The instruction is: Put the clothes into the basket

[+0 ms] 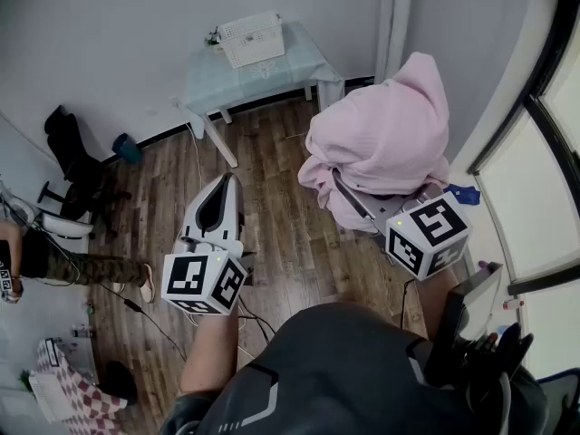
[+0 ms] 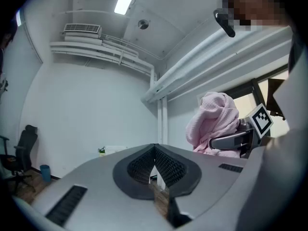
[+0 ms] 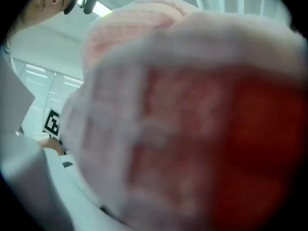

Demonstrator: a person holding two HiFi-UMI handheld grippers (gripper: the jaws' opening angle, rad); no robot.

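The wooden floor takes up most of what lies below me. The basket stands at the far side of it, against the wall. It sits on a small cloth-covered surface, towards the left end of the top.

The pink garment is not in the basket. It is up in the air, well apart from the basket, nearer to me and to its right, bunched into a thick bundle that hangs over my right tool. That tool is clamped on the garment, with its jaws standing wide around a fat wad of cloth. From the right tool's own view the pink fabric presses so close that it fills nearly everything and blurs.

A black chair stands far to the left of the basket, by the same wall.

My left tool hovers above the floor, nearer to me than the basket and a little left of it, pointing roughly towards it. Its jaws are together at the tips, with nothing between the ribbed pads.
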